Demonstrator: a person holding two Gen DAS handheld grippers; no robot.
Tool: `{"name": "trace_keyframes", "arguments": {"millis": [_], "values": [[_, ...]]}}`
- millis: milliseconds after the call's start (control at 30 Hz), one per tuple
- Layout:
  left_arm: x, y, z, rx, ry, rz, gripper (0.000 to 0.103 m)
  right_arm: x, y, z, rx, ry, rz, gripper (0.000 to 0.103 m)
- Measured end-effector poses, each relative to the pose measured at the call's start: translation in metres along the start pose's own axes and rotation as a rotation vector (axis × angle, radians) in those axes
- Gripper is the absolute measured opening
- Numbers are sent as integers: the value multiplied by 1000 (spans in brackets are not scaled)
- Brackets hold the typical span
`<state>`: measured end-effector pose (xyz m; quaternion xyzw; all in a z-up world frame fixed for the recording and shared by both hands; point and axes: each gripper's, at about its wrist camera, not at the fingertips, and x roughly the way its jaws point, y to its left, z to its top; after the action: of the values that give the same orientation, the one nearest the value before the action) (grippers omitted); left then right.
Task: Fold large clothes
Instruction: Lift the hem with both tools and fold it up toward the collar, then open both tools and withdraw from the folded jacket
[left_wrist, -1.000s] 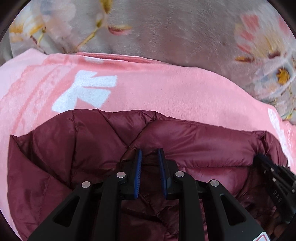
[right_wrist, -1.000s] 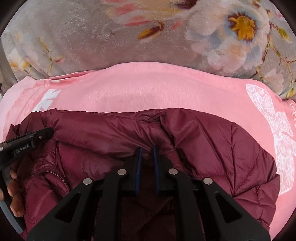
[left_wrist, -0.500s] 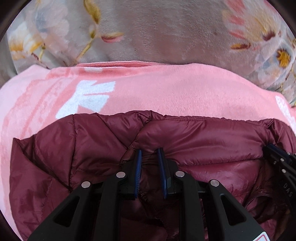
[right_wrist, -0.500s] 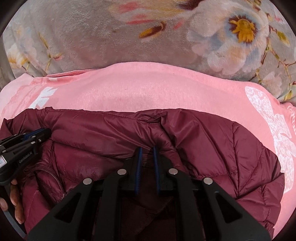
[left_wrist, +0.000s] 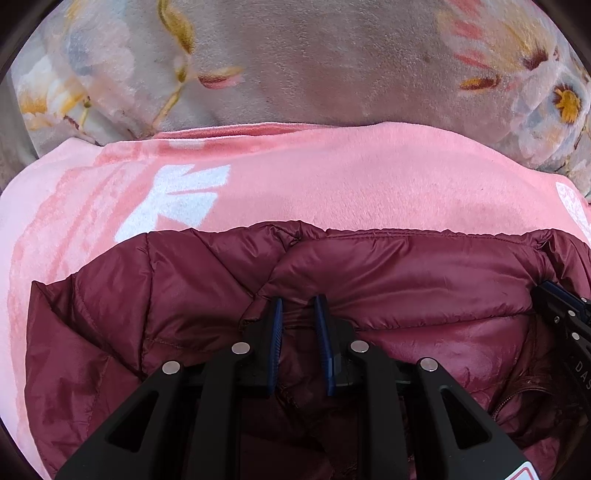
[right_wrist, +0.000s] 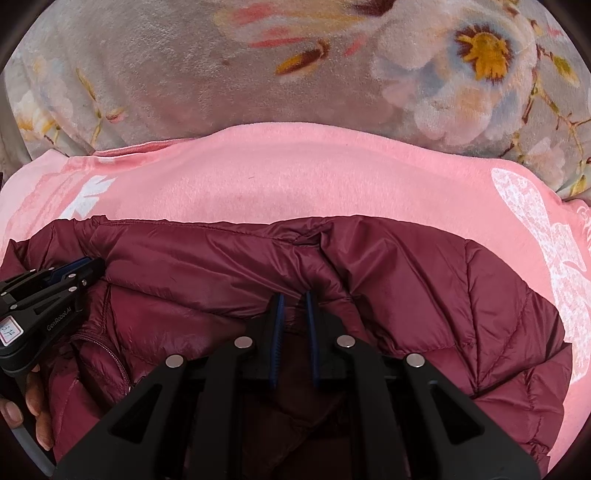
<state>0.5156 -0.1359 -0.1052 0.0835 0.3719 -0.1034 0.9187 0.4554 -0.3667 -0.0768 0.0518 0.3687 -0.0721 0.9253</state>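
The dark maroon quilted puffer jacket (left_wrist: 406, 280) lies on a pink fleece blanket with white prints (left_wrist: 332, 177), filling the lower half of both views from about 9 to 3 o'clock. The left gripper (left_wrist: 298, 306) and right gripper (right_wrist: 292, 301) each pinch a bunched fold near its upper edge, likely to carry that edge over evenly. Beyond, at 12 o'clock, spreads a grey floral plush cover (right_wrist: 184, 74).
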Motion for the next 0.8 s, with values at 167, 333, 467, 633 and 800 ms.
{"name": "trace_keyframes", "arguments": {"millis": [167,333,467,633,800], "values": [[1,-1,0,7,-4,11,20,0,0,0,4,1,4,11],[3,-2,0,10,-7,16,20,1,0,1,8,17,8,11],[1,4,-1,-17,-14,-14,20,-3,-8,1,53,4,55,11],[-35,39,-26,-180,11,-98,55,-86,-29,-22,140,-106,94,37],[-116,81,-105,-208,1,-135,83,-216,-56,-116,133,-158,118,74]]}}
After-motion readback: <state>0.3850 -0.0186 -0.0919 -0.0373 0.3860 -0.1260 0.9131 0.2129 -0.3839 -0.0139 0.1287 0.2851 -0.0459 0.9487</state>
